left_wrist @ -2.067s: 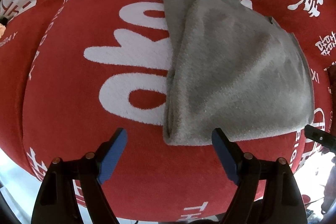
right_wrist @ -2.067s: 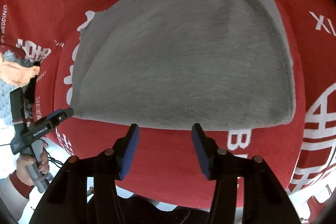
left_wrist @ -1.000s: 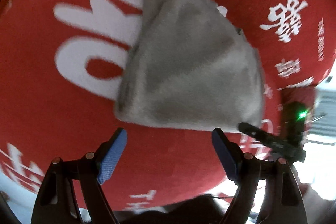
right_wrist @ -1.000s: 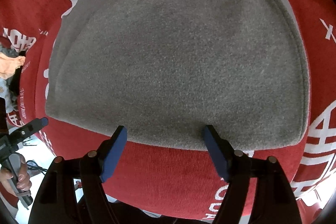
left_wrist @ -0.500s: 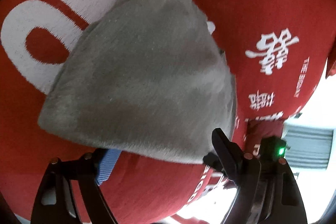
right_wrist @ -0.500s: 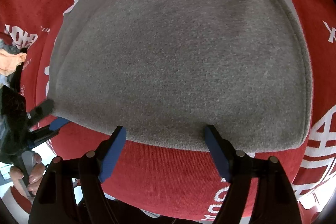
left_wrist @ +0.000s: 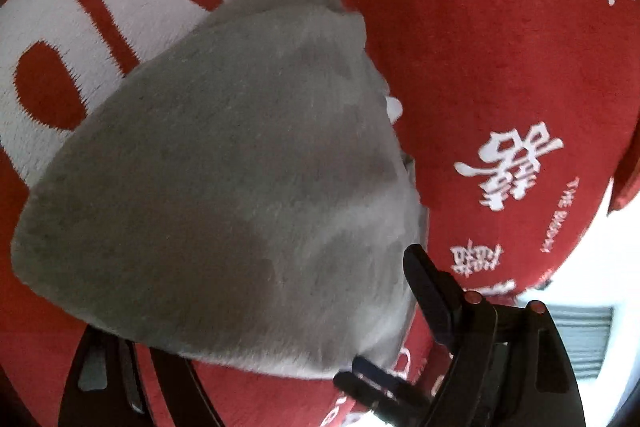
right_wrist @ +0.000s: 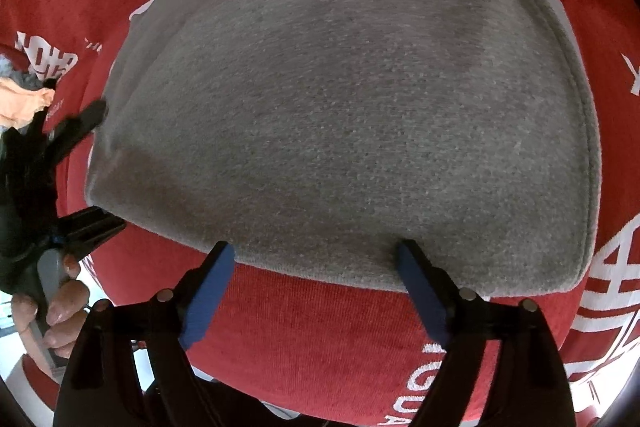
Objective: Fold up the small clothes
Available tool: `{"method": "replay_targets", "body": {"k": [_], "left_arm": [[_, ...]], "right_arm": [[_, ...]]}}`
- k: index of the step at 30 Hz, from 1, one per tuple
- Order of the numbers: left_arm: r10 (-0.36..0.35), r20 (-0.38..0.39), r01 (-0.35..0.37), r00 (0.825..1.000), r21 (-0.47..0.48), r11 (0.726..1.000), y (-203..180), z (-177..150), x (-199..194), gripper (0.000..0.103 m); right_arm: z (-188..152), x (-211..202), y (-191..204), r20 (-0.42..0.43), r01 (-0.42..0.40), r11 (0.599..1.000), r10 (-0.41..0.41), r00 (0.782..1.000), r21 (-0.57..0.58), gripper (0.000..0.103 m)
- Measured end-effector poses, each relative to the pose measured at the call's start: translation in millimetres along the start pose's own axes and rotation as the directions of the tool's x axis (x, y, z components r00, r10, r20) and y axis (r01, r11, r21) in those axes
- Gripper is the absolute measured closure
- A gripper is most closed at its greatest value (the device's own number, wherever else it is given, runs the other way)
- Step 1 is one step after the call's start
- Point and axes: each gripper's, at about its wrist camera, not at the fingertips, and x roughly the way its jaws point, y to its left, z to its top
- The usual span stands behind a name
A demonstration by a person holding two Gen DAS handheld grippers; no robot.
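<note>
A folded grey garment [right_wrist: 352,115] lies flat on a red cloth with white lettering [right_wrist: 320,339]; it also fills the left wrist view [left_wrist: 224,187]. My right gripper [right_wrist: 316,287] is open, its blue-padded fingers at the garment's near edge, straddling it. My left gripper [left_wrist: 260,331] is open at the garment's left corner; its left finger is hidden under the fabric, its right finger [left_wrist: 432,291] lies on top. The left gripper also shows in the right wrist view [right_wrist: 86,171], jaws either side of that corner. The right gripper's tip [left_wrist: 372,379] shows in the left wrist view.
The red cloth [left_wrist: 500,47] covers the whole table. An orange and grey pile of clothes [right_wrist: 20,95] lies at the far left. The table edge drops off at the lower right of the left wrist view [left_wrist: 568,267] and near the bottom of the right wrist view.
My left gripper has swung in and pushed onto the garment's left corner, one finger sliding under it. My right gripper moved up to the near edge and opened wider.
</note>
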Motion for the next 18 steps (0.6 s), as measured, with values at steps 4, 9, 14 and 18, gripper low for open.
{"method": "replay_targets", "body": {"k": [4, 9, 14, 18], "left_arm": [[0.088, 0.033, -0.09, 0.996, 0.08, 0.993, -22.5, -0.9, 6.7, 0.022], [0.273, 0.08, -0.284, 0.959, 0.181, 0.942, -34.7, 1.4, 11.5, 0.081], [0.387, 0.191, -0.43, 0.902, 0.463, 0.775, -75.5, -17.8, 17.0, 0.081], [0.423, 0.295, -0.5, 0.857, 0.676, 0.541, -101.9, -41.1, 26.9, 0.082]], "right_arm": [[1.4, 1.0, 0.9, 0.0, -0.005, 1.0, 0.005, 1.0, -0.002, 0.016], [1.1, -0.3, -2.3, 0.001, -0.02, 1.0, 0.02, 1.0, 0.001, 0.016], [0.5, -13.9, -16.2, -0.011, -0.053, 0.999, 0.053, 0.999, 0.005, 0.016], [22.3, -50.0, -30.2, 0.042, -0.1, 0.995, 0.099, 0.994, 0.026, 0.016]]}}
